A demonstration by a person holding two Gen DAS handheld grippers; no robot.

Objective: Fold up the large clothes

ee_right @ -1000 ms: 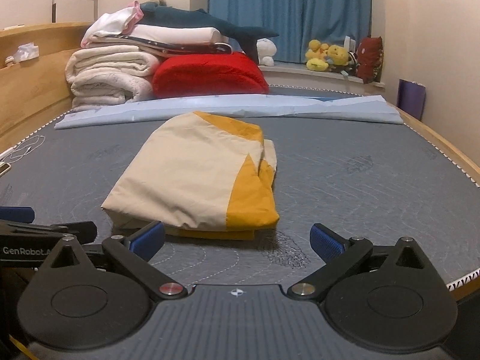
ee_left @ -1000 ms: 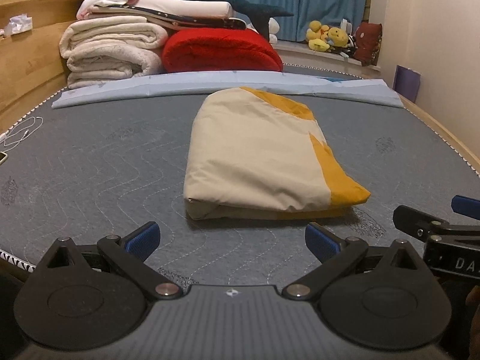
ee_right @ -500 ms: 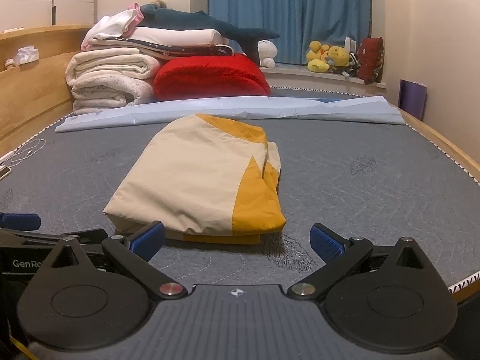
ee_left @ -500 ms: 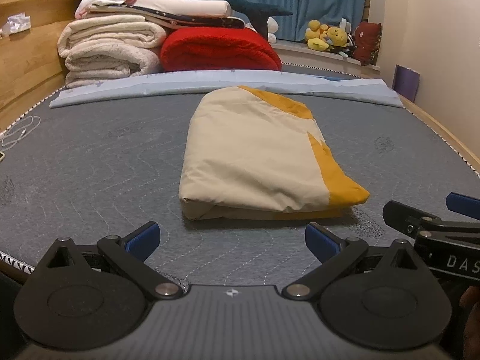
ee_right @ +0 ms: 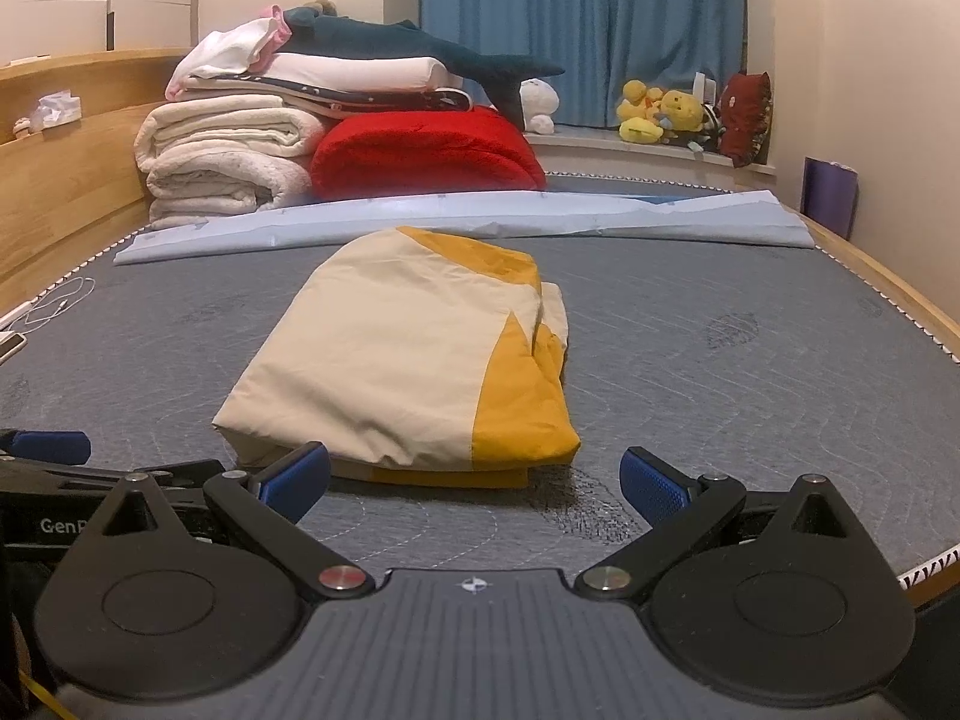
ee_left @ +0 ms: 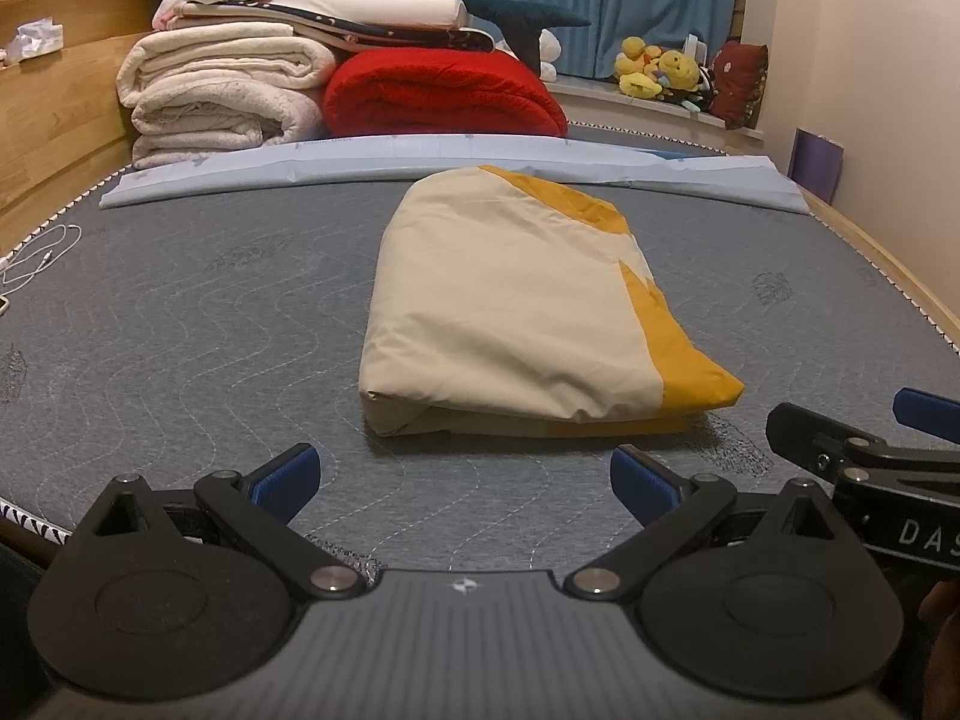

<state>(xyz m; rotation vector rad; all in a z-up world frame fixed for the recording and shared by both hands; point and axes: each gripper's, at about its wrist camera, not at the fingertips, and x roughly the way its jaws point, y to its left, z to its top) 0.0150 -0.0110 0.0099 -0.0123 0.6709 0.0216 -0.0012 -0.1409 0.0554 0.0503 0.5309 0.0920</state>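
A cream and yellow garment (ee_left: 516, 306) lies folded into a compact rectangle on the grey quilted mattress (ee_left: 180, 324). The same folded garment (ee_right: 408, 354) shows in the right wrist view, its yellow part on the right. My left gripper (ee_left: 465, 474) hovers open just in front of its near edge, with nothing between the blue pads. My right gripper (ee_right: 474, 477) is also open and empty, close to the near edge. The right gripper's fingers (ee_left: 840, 438) show at the right in the left wrist view.
A light blue sheet (ee_left: 420, 156) lies across the bed behind the garment. Stacked white blankets (ee_left: 222, 90) and a red blanket (ee_left: 444, 96) sit at the back. A white cable (ee_left: 36, 252) lies at the left edge. Wooden bed frame (ee_right: 888, 282) runs along the right.
Both grippers have edged slightly closer to the folded garment and stayed open. The garment has not moved.
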